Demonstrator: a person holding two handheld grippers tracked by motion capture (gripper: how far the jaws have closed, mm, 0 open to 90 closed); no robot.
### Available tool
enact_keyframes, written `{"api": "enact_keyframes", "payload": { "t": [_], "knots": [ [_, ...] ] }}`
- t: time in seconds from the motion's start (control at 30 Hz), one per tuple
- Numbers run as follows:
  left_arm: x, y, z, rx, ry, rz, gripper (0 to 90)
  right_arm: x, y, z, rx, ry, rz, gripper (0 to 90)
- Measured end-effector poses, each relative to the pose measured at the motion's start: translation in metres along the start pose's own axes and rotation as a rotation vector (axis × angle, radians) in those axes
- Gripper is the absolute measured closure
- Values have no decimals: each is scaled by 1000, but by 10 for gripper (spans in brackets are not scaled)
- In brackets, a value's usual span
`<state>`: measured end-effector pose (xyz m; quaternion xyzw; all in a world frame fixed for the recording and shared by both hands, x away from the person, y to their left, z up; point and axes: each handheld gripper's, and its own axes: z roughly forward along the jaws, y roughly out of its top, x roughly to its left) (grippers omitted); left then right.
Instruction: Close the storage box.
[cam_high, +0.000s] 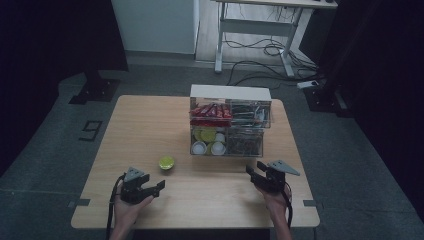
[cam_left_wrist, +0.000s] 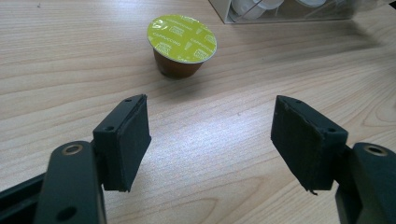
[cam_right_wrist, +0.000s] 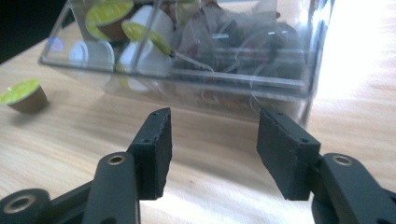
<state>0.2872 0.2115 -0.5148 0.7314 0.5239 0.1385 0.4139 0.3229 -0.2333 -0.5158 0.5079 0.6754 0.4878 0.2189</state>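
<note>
High view: a light wooden bench (cam_high: 150, 130) stands on a grey floor (cam_high: 45, 150) in a dim room, with dark drapes at both sides. Behind it a white desk frame (cam_high: 250, 30) stands over loose cables (cam_high: 265, 55) and a power strip (cam_high: 307, 84).

Toward the far right of the bench sits a clear plastic organiser (cam_high: 230, 127) with a white top. Its upper left compartment holds red packets (cam_high: 210, 112); the lower left one holds coffee capsules (cam_high: 207, 142) with white and green lids. The two right compartments hold darker wrapped items that are too blurred to name.

A single capsule (cam_high: 166, 163) with a lime-green foil lid stands upright on the bare bench, just in front of the organiser's left end and apart from it.

The left tool (cam_high: 150, 187), held in a hand (cam_high: 129, 207) at the near left, has its jaws spread wide and empty. In the left gripper view the capsule (cam_left_wrist: 181, 44) lies ahead of the jaws, nearer the left one, with clear wood between.

The right tool (cam_high: 257, 172), held in the other hand (cam_high: 277, 197) at the near right, is also parted and holds nothing. In the right gripper view its jaws face the organiser's (cam_right_wrist: 187, 56) near wall without touching it, and the capsule (cam_right_wrist: 25, 95) lies far off to the left
</note>
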Motion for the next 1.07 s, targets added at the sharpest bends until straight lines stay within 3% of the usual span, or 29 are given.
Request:
{"api": "enact_keyframes", "payload": {
  "t": [0.33, 0.53, 0.67, 1.07],
  "knots": [
    [3, -1, 1, 13, -11, -4, 284, -11, -23, -15, 46, -24, -19, 410],
    [7, 0, 0, 17, -17, -3, 284, -14, -37, -24, 97, -49, -56, 395],
    [9, 2, 0, 12, -19, -4, 284, -19, -46, -30, 122, -61, -52, 388],
    [10, 4, 0, 17, -18, 1, 284, -25, -50, -28, 152, -67, -57, 359]
  ]
}}
